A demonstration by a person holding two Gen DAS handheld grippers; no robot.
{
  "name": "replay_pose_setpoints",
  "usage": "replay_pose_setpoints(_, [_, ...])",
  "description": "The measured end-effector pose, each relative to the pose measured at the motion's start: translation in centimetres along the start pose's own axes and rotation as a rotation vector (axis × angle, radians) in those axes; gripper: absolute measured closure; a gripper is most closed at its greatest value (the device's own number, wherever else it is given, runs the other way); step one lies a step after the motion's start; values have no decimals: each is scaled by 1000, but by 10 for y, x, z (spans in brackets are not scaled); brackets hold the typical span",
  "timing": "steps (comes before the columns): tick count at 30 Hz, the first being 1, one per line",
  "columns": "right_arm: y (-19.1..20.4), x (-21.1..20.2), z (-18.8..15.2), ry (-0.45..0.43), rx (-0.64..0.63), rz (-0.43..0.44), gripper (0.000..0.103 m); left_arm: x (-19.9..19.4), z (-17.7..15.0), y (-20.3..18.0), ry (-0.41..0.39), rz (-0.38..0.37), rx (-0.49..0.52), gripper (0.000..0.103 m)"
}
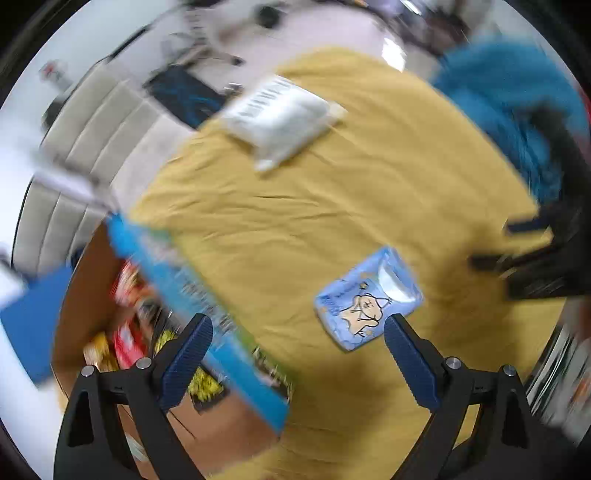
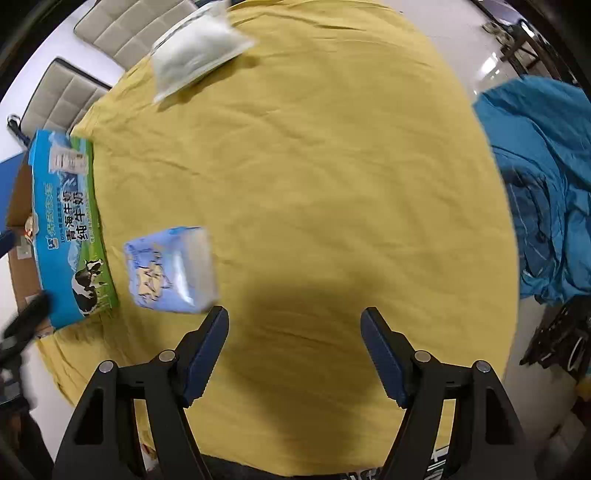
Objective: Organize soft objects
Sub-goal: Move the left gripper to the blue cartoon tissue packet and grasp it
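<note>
A light-blue soft pouch with a cartoon print (image 1: 367, 301) (image 2: 171, 269) lies on the yellow cloth (image 2: 314, 166), beside an open cardboard milk box with a blue-green cow side (image 2: 68, 229) (image 1: 192, 295). Several snack packets (image 1: 125, 332) sit inside the box. A white soft packet (image 1: 280, 118) (image 2: 195, 48) rests at the cloth's far edge. My left gripper (image 1: 297, 321) hangs open above the box rim and the cloth, with the pouch just inside its right finger. My right gripper (image 2: 295, 312) is open over bare cloth, with the pouch off its left fingertip.
A crumpled teal fabric (image 2: 543, 184) (image 1: 509, 92) lies at the right of the round table. Beige padded chairs (image 2: 122, 29) stand behind the far edge. Dark equipment (image 2: 561, 339) sits on the floor at the right. The left wrist view is motion-blurred.
</note>
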State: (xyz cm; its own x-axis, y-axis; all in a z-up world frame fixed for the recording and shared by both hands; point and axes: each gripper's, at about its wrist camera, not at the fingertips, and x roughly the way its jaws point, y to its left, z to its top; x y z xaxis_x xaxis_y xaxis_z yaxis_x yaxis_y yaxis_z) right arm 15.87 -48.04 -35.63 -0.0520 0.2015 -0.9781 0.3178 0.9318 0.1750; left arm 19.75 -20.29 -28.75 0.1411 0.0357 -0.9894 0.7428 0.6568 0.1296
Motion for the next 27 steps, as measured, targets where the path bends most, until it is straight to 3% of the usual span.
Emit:
replay_pose_setpoints(5, [-59,-6,-9,-2,44,-27,27,64,19,-43,167,5,229,8])
replay_pose_setpoints(12, [-80,17,-21,18,79,-13,27,122,21,-61,321,-7,326,8])
replay_pose_setpoints(18, [-69,36,-3,42,58,-25,27,129,18,-62,318,-62,283,10])
replay_pose_setpoints(21, [-62,36,8,51,44,-14,27,123,12,-60,288,-116,213,32])
replay_pose_setpoints(23, [-56,35,16,51,35,-9,27,115,9,-58,246,-95,190,39])
replay_pose_setpoints(25, [-48,33,26,46,16,-1,27,105,7,-51,200,-85,114,54])
replay_pose_setpoints(27, [-38,29,38,38,-5,10,27,98,9,-40,173,-99,25,59])
